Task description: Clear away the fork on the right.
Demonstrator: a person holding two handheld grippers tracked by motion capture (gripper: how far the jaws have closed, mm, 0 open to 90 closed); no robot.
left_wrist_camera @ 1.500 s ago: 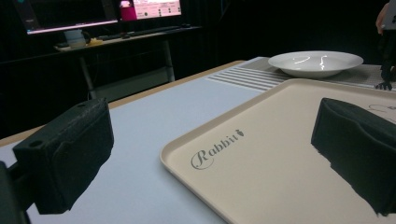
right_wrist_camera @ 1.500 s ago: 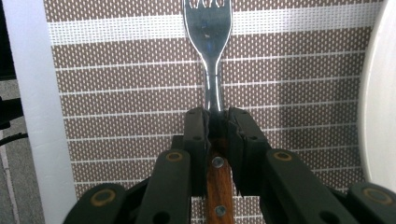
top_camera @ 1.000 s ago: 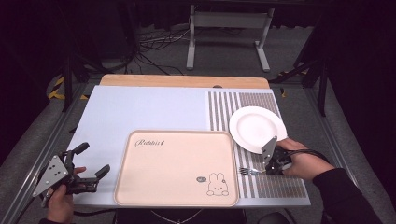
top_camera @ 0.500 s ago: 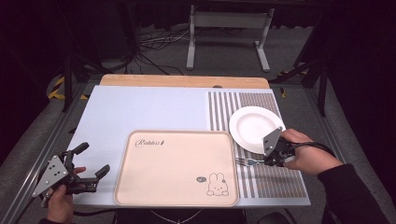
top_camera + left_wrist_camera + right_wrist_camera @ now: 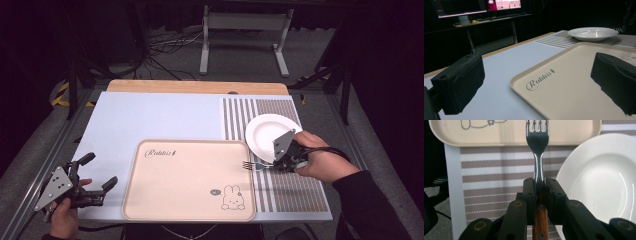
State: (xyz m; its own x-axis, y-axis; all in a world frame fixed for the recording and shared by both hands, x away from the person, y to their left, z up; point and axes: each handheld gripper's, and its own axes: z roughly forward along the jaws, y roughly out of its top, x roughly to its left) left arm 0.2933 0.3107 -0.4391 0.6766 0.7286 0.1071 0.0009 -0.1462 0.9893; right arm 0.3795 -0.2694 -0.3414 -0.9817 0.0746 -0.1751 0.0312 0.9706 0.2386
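My right gripper (image 5: 276, 162) is shut on a fork (image 5: 254, 165) with a wooden handle. It holds the fork level, and the tines (image 5: 537, 127) reach over the right rim of the beige rabbit tray (image 5: 187, 180). In the right gripper view the jaws clamp the fork's neck (image 5: 539, 173). A white plate (image 5: 272, 134) sits on the striped mat just beyond that gripper. My left gripper (image 5: 99, 170) is open at the front left, beside the tray's left edge, with nothing between its jaws (image 5: 537, 80). The tray (image 5: 574, 82) holds nothing.
A pale blue mat (image 5: 150, 120) covers most of the table, with a striped mat (image 5: 290, 195) at the right. A wooden strip (image 5: 197, 86) runs along the far edge. Beyond the table stand a metal frame (image 5: 245, 22) and cables on the floor.
My right gripper has carried the fork away from the person and slightly left, bringing the tines to the tray's rim. The left gripper has stayed put.
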